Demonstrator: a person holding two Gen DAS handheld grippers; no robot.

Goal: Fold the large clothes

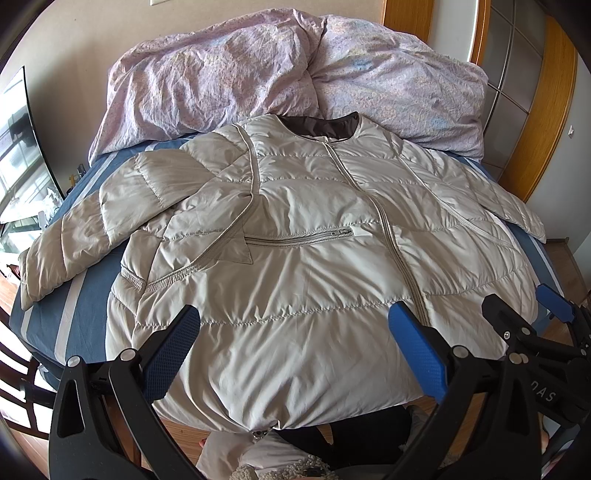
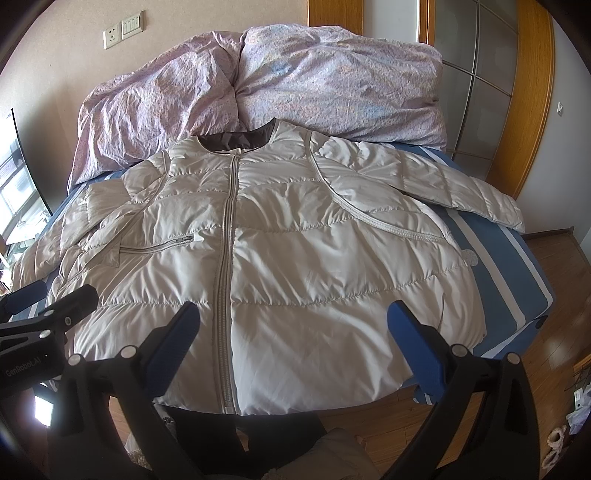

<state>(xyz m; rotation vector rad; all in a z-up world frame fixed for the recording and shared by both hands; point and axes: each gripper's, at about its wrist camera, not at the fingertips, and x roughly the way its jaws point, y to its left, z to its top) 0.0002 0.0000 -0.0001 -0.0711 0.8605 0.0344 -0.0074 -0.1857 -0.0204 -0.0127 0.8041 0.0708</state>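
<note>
Garment: a pale grey quilted puffer jacket (image 1: 295, 229) with a dark lining at the neck lies front-up and zipped on the bed (image 2: 509, 266), which wears a blue sheet with white stripes. The collar points at the heaped lilac floral duvet (image 1: 280, 70); the hem hangs over the near edge.

Sleeves: from where I stand, the sleeve on the person's left (image 1: 74, 229) is crumpled and doubled near the shoulder, its cuff trailing to the bed edge. The right one (image 2: 461, 192) lies out straight toward the far corner.

Left claw: the left claw (image 1: 295, 343) hovers over the hem left of the zip, jaws wide apart, gripping nothing.

Right claw: the right claw (image 2: 295, 339) hangs above the hem right of the zip, equally spread and empty.

Step in hand: I judge folding has not begun; the jacket is laid out and both tools are poised at the near edge.

Next move: probably smoothing that bunched left sleeve, then pinching a sleeve or side edge and carrying it across the chest. The slippery, puffy fabric will need a firm pinch.

Left view only: the full crumpled sleeve, the chest pocket zip (image 1: 299, 238), a window at the left.

Right view only: the whole straight sleeve, a wall socket (image 2: 112, 35), wooden floor (image 2: 554, 280) beyond the bed.
</note>
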